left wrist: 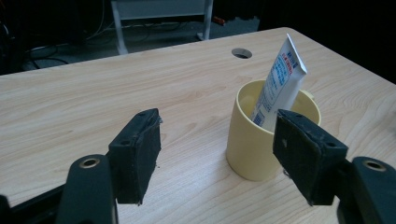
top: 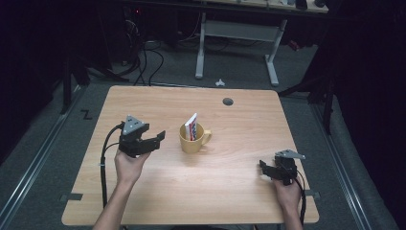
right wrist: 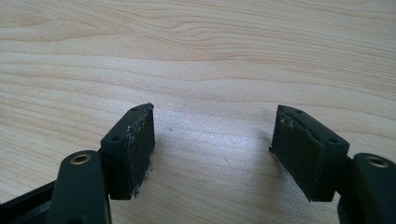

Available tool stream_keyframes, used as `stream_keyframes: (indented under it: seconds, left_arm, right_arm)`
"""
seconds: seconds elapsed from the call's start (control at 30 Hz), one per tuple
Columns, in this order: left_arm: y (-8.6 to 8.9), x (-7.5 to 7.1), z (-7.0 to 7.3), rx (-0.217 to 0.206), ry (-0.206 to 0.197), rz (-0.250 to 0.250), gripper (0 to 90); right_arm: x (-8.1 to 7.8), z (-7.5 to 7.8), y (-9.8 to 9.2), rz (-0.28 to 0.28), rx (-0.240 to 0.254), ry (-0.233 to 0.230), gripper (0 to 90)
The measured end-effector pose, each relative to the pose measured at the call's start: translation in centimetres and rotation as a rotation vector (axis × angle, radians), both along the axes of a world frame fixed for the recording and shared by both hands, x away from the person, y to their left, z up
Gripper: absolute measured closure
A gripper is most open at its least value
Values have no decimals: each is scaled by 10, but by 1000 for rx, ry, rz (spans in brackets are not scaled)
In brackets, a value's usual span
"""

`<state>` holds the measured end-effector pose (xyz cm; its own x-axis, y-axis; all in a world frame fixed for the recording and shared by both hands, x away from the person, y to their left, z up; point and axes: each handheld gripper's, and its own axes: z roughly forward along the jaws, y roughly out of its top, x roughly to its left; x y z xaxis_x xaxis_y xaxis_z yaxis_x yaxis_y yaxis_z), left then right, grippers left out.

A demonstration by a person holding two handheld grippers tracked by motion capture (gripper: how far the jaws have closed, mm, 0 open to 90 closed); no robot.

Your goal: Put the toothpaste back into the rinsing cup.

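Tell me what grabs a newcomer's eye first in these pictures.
A yellow ceramic mug stands near the middle of the light wooden table, with a white toothpaste tube leaning upright inside it. The left gripper is just left of the mug, jaws open and empty, pointing at it. The right gripper sits open near the table's right front corner.

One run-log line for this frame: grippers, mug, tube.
left gripper: open, empty, beside mug | right gripper: open, empty, over bare table | mug: upright, untouched | tube: standing tilted in mug
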<state>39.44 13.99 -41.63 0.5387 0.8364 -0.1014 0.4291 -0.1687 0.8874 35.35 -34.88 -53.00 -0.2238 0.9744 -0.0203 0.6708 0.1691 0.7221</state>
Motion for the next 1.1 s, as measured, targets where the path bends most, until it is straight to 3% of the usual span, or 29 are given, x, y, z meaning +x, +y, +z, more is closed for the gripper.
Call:
stream_keyframes:
  seconds: [0.9,1.1]
  left_arm:
    - [16,-11,-7,-19,4,33,337]
    - [17,-14,-11,-8,4,40,338]
  right_arm:
    - [0,0,0,0,0,1,301]
    - [0,0,0,1,0,1,300]
